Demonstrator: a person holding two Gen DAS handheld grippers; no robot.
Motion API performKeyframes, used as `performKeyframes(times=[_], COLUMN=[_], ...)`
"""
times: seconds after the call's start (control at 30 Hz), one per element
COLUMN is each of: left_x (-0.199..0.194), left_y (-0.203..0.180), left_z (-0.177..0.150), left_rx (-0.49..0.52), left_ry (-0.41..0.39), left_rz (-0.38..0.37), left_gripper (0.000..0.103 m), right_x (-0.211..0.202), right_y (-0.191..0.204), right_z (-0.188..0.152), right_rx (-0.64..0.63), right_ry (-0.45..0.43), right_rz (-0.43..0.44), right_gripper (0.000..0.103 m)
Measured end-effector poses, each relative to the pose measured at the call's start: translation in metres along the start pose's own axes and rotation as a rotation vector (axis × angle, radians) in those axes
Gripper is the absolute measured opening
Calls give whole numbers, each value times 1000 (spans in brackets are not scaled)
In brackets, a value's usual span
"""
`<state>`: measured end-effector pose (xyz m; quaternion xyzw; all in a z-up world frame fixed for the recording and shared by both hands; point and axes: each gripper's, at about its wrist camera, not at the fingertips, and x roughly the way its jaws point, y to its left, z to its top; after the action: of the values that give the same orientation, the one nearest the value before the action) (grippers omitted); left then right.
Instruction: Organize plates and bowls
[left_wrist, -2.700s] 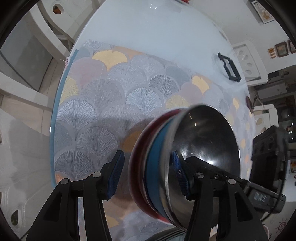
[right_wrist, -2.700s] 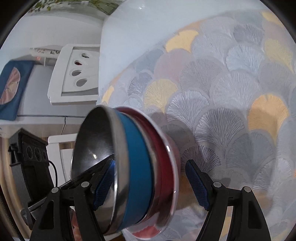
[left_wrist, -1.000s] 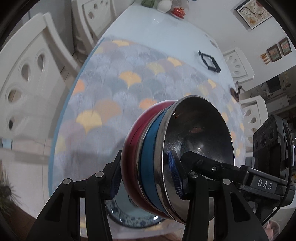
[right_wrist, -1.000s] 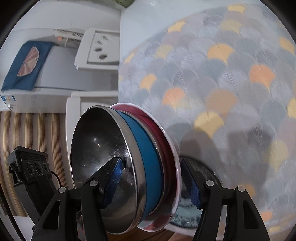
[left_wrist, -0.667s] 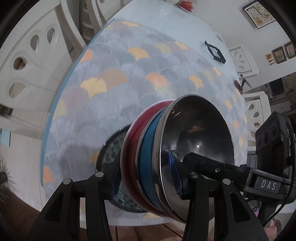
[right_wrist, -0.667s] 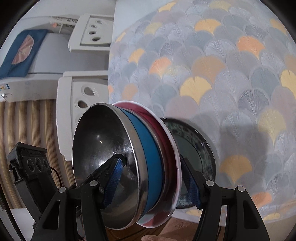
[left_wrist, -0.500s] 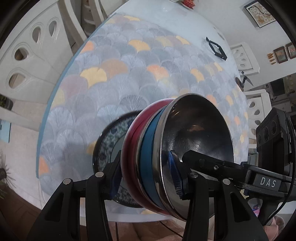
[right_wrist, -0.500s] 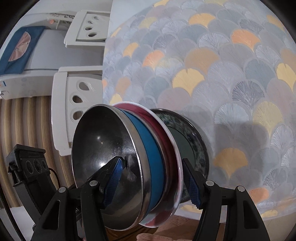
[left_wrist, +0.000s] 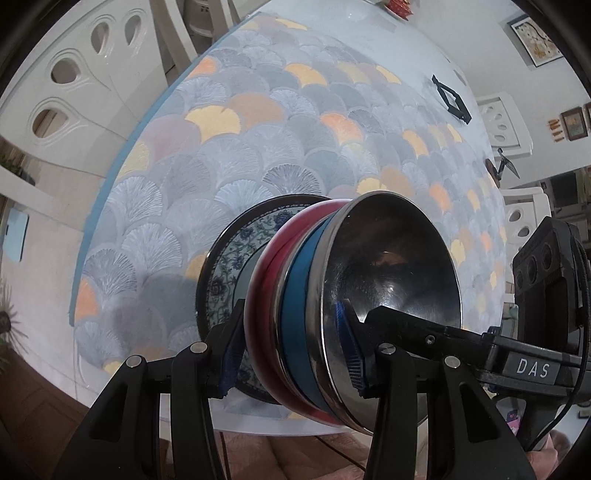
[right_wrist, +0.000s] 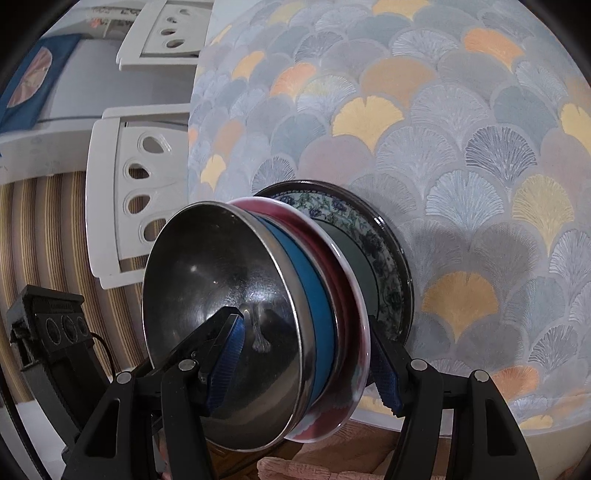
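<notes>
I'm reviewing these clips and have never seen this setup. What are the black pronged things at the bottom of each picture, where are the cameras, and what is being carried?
No robot here: a person holds a two-finger gripper in each hand, each with a fisheye camera looking along its fingers. One picture is from the left gripper, the other from the right gripper. Both are clamped on opposite edges of one stack: a steel bowl nested in a blue bowl and a red bowl. Just beneath it, a floral plate lies near the edge of a table covered with a fan-patterned cloth. I cannot tell whether the stack touches the plate yet.
</notes>
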<state>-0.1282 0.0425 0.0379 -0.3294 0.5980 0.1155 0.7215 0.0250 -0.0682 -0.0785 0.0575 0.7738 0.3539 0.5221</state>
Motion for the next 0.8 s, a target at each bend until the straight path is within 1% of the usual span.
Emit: performKeyframes(times=[0.17,0.33,0.43,0.5,0.53,0.6,0.63,0.67,0.7,0.73,0.8], left_x=[0,1,-2,-9,-15,-27,-36,-39,-46,-50,-57], left_y=[8,13,10,8,7,5,3,2,0,-1,-4], left_z=[-7,-10,-12,-12,-13,-14,-15,-14,-16,-17,-22], left_rx=[-25,-48,-28,-6,8,38,61,75,100,117,166], left_ry=[9,7,-7,-28,-45,-75,-94,-101,-115,-129,-158], left_rz=[2,-11,1,20,38,75,95,105,127,145,190], left_gripper=[43,43,43,47,50,55,68,77,91,97,98], right_x=[7,7,4,-2,-6,-19,-25,-30,-36,-41,-49], right_y=[8,11,14,16,18,26,32,36,42,49,64], right_z=[-2,-5,-5,-6,-7,-14,-19,-23,-29,-36,-51], right_rx=[-21,-38,-53,-95,-123,-208,-264,-313,-369,-431,-554], right_ry=[17,8,-15,-38,-50,-107,-142,-169,-199,-232,-290], right_rz=[-14,-27,-28,-24,-27,-61,-84,-100,-112,-122,-145], right_gripper=[64,64,64,65,65,75,81,84,85,86,97])
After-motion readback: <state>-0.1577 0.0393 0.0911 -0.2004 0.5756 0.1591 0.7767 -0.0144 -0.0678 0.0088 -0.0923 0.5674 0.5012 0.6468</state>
